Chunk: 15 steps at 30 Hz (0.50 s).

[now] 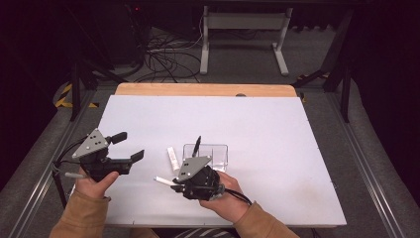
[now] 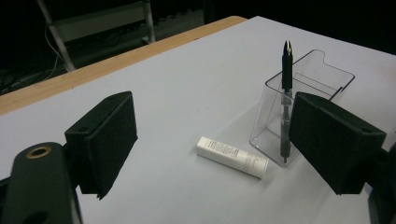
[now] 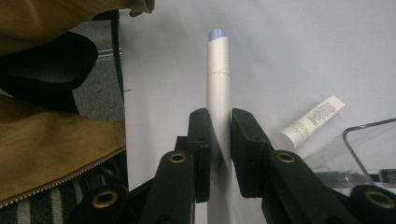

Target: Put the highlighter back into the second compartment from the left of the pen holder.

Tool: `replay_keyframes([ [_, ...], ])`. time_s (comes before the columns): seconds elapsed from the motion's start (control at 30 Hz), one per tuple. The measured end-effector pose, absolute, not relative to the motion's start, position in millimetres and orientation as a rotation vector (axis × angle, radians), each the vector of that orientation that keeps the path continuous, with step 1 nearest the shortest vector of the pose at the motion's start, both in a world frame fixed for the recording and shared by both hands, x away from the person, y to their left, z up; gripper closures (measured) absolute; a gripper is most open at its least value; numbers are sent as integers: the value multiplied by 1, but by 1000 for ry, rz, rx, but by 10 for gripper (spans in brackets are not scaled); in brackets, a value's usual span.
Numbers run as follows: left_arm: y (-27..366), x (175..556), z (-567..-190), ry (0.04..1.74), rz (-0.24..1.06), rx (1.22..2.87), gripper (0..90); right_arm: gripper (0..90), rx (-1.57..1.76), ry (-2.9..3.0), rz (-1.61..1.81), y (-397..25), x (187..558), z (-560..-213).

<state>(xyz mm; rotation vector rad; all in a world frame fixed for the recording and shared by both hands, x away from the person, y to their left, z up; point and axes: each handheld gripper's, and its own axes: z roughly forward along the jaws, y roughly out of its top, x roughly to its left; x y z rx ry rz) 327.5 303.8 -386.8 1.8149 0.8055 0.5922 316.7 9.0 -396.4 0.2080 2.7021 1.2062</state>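
Right gripper point(image 3: 219, 154) fingers clamp a white pen point(image 3: 218, 88); left gripper point(image 2: 210, 149) fingers gape wide.

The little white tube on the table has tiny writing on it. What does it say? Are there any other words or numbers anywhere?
White tube: it has lines of small grey print along its side, too small and blurred to read.
White pen held in the right tongs: no writing shows.
Black pen standing in the clear holder: no writing shows.
Left tongs: no label or number shows.
So nothing here can be read.
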Motion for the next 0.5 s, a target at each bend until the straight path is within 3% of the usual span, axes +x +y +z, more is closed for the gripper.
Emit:
replay_keyframes([
  [0.5,304,327,-387,807,595,1814,164,788,249,2563,1370,-15,323,-379],
])
